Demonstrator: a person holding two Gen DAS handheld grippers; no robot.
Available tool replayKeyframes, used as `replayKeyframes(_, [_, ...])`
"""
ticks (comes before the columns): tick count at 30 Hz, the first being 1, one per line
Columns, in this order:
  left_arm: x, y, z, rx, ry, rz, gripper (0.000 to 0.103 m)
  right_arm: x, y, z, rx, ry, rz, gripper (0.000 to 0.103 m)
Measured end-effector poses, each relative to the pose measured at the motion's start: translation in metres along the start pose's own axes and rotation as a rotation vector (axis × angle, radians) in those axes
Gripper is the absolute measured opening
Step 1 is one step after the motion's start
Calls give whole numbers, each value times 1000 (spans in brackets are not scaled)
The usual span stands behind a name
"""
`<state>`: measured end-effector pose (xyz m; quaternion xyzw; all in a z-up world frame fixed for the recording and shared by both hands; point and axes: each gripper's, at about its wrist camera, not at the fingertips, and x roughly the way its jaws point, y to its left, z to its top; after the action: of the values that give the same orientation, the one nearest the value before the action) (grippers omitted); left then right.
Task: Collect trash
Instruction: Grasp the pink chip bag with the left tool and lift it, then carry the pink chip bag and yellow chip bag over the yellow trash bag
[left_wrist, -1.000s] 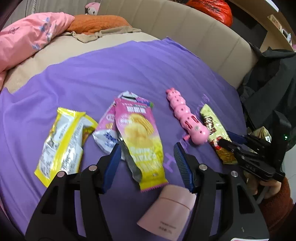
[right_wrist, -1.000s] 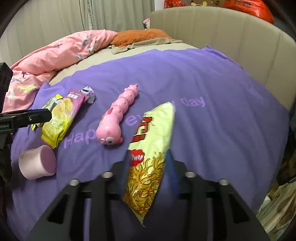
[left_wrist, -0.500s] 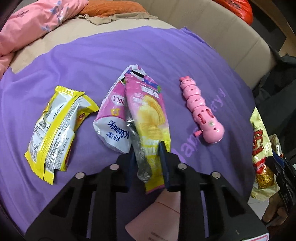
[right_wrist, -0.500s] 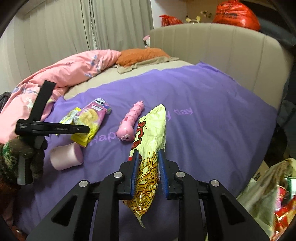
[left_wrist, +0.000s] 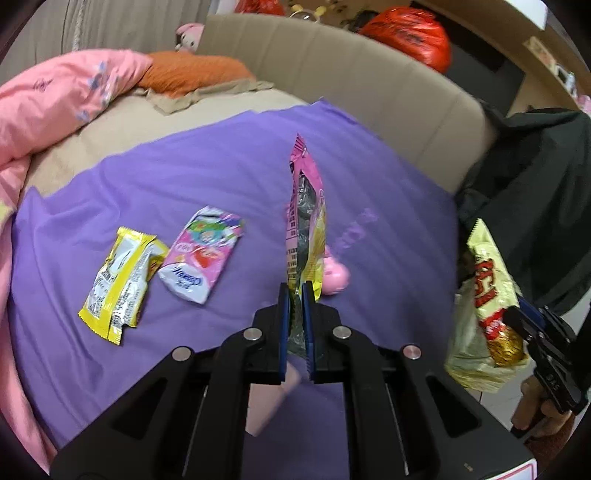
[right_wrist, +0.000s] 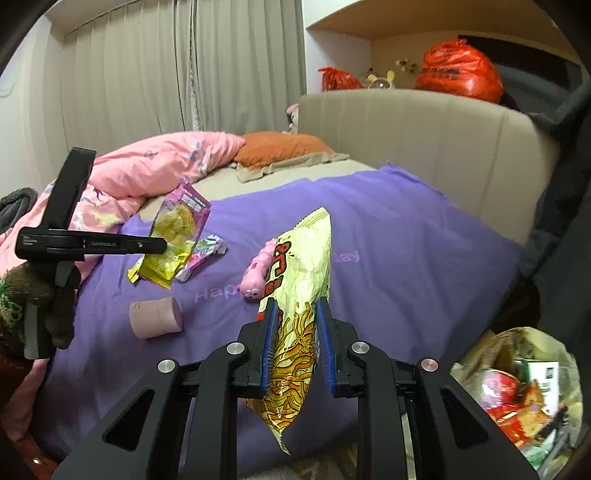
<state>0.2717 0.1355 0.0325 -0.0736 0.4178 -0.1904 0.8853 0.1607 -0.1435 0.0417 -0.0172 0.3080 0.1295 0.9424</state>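
My left gripper (left_wrist: 295, 291) has its jaws clenched on the pink-and-yellow chip bag (left_wrist: 306, 218), which stands edge-on above the purple blanket (left_wrist: 184, 184). My right gripper (right_wrist: 295, 306) has its jaws clamped on the pale yellow noodle snack bag (right_wrist: 299, 280), held clear of the bed.

Only the left wrist view shows the yellow wrapper (left_wrist: 122, 284) lying left of the jaws, with the Kleenex tissue pack (left_wrist: 201, 258) just beside it. There the held chip bag hides most of the pink caterpillar toy (left_wrist: 334, 277), and the right gripper with its snack bag shows far right, off the bed's edge.

Only the right wrist view shows the trash bag (right_wrist: 517, 391) of wrappers, low and right of the jaws, and the whole pink cup (right_wrist: 155, 317) on its side to their left. The toy lies just beyond the jaws, partly behind the snack bag. A gloved hand (right_wrist: 26, 306) holds the left gripper at far left.
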Motion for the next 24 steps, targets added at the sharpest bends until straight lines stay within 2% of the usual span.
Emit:
replayKeyframes(9, [-24,-82,0,113,-28,-100,7,-54,-24,-7,10,-69,-66,21])
replayKeyframes(16, [-9,-153,-8,201,11,-194,7,-93,-61,-24,43,-98,-143,21])
replayKeyframes(24, [26,-247,-26,321,74,-307,7,-129,-119,-49,109,-100,-227,21])
